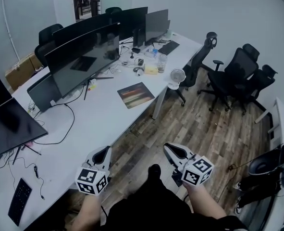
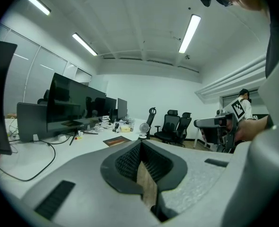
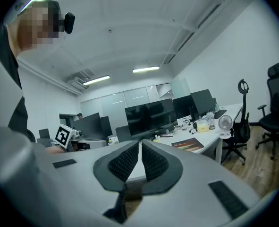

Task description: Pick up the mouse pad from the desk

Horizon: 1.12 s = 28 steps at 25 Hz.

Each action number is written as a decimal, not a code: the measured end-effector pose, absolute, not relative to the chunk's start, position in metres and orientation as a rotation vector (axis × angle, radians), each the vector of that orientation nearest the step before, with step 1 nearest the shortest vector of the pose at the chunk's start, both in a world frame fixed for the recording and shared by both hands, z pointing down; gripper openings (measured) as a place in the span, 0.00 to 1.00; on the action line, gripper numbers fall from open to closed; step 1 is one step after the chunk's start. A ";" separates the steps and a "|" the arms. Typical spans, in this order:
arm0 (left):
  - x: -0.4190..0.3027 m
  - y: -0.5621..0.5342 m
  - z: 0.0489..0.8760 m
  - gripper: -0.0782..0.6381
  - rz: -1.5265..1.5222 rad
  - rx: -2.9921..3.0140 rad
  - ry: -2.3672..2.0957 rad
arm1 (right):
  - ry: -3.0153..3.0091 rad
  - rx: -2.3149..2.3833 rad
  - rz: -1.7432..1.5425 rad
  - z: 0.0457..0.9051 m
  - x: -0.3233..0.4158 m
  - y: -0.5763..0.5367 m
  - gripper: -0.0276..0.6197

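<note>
1. The left tool (image 1: 102,154) is fully closed. In the left gripper view its ribbed pads meet at the tip, with nothing between them.
2. The right tool (image 1: 173,151) also looks closed and empty; in the right gripper view its pads touch at the tip. Both tools are held low in front of the person, near the closest stretch of the desk (image 1: 96,124) and over the wooden floor beside it.
3. The mouse pad (image 1: 135,94) lies flat on the long white desk, well apart from both tools. It is a dark rectangle with streaks of colour. It sits close to the desk's floor-side edge, in front of a large monitor (image 1: 81,57), with a small white fan (image 1: 177,76) further along.
4. Handling, as a judgement: the pad looks thin, light and floppy, with nothing fragile about it. Lying flush on the desk, it leaves little room for a jaw to get underneath, and its backing may cling to the surface.
5. The best hold is probably the corner or edge nearest the desk's edge, pinched from the side once a tool has opened.
</note>
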State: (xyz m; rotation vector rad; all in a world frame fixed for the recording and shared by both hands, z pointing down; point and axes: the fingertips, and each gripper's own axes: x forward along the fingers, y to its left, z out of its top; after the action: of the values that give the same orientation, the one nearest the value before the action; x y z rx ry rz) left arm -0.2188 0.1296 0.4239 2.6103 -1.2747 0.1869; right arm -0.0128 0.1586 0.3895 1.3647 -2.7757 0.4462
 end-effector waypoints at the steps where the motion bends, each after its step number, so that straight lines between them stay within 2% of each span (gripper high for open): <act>1: -0.217 0.123 0.426 0.11 0.191 2.601 -1.284 | -2.785 1.355 0.453 0.390 -0.010 0.151 0.07; 6: -0.187 0.076 0.433 0.11 0.218 2.574 -1.300 | -2.817 1.350 0.453 0.388 0.022 0.101 0.07; 13: -0.098 -0.010 0.434 0.11 0.300 2.594 -1.225 | -2.788 1.411 0.552 0.406 0.108 0.018 0.07; 21: -0.012 -0.087 0.429 0.11 0.391 2.581 -1.220 | -2.830 1.320 0.649 0.420 0.171 -0.065 0.07; 28: 0.021 -0.121 0.432 0.11 0.433 2.537 -1.277 | -2.869 1.251 0.684 0.425 0.209 -0.115 0.07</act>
State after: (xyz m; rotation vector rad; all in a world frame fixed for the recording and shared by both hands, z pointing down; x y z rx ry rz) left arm 0.0206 -0.1212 0.4315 2.5366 -1.2765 0.4330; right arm 0.2088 -0.1147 0.4249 1.2507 -2.8687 0.6836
